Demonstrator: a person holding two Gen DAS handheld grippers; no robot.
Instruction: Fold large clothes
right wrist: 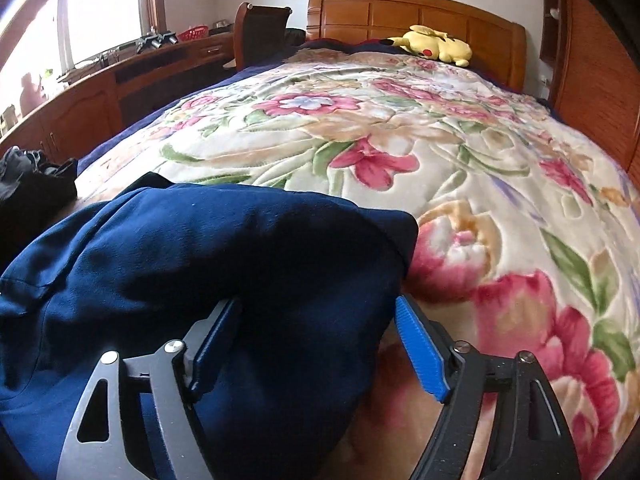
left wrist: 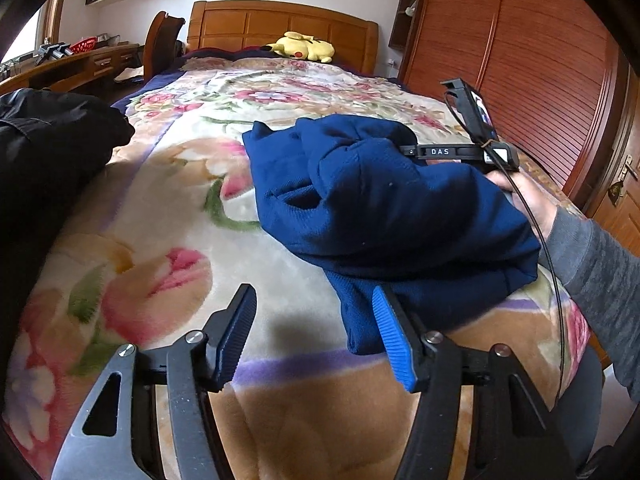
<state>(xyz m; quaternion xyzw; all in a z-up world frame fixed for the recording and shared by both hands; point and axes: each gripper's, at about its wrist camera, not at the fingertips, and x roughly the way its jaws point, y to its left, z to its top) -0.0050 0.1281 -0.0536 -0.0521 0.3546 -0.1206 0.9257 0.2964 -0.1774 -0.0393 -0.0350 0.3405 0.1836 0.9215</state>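
A dark blue garment [left wrist: 380,208] lies bunched on the floral blanket [left wrist: 180,200] of a bed. My left gripper [left wrist: 314,290] hovers open just in front of it. The garment's near corner hangs against the inside of the left gripper's right finger [left wrist: 394,340], and mostly blanket shows between the pads. In the right wrist view the blue garment [right wrist: 240,264] bulges up between the fingers of my right gripper [right wrist: 318,302]. Its jaws stand wide, the left pad is half buried in cloth and the right pad [right wrist: 420,348] mostly stands off it. A hand [left wrist: 524,196] holds the right gripper's body [left wrist: 460,152].
A black garment [left wrist: 52,140] is heaped at the bed's left edge. A yellow plush toy [left wrist: 304,46] lies by the wooden headboard [left wrist: 280,24]. A wooden wardrobe [left wrist: 520,60] stands to the right, with a desk [left wrist: 72,64] and chair on the left.
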